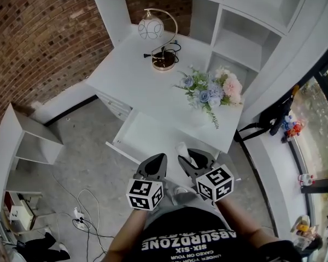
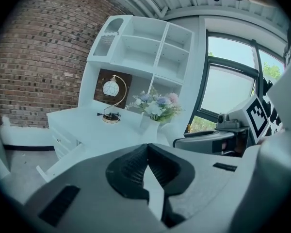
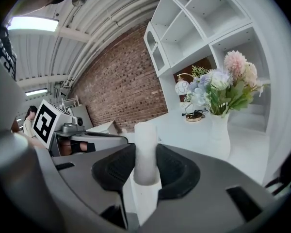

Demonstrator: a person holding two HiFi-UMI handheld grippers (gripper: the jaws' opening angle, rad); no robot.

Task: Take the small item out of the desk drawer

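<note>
My right gripper (image 1: 190, 158) is shut on a small white cylinder (image 1: 183, 148), held upright above the front of the open white drawer (image 1: 132, 140). In the right gripper view the white cylinder (image 3: 146, 139) stands clamped between the dark ribbed pads of the right gripper (image 3: 146, 155). My left gripper (image 1: 158, 160) hangs just to its left, shut with nothing in it. In the left gripper view, the left gripper (image 2: 146, 149) has its tips touching. The drawer's inside, where it shows, is bare white. Both grippers point at the white desk (image 1: 147, 86).
On the desk stand a gold arc lamp with a globe shade (image 1: 157, 36) and a white vase of flowers (image 1: 212, 93). A white shelf unit (image 1: 246, 34) rises behind it. A brick wall (image 1: 38, 37), a low white shelf (image 1: 27, 143) and floor cables (image 1: 85, 212) lie to the left.
</note>
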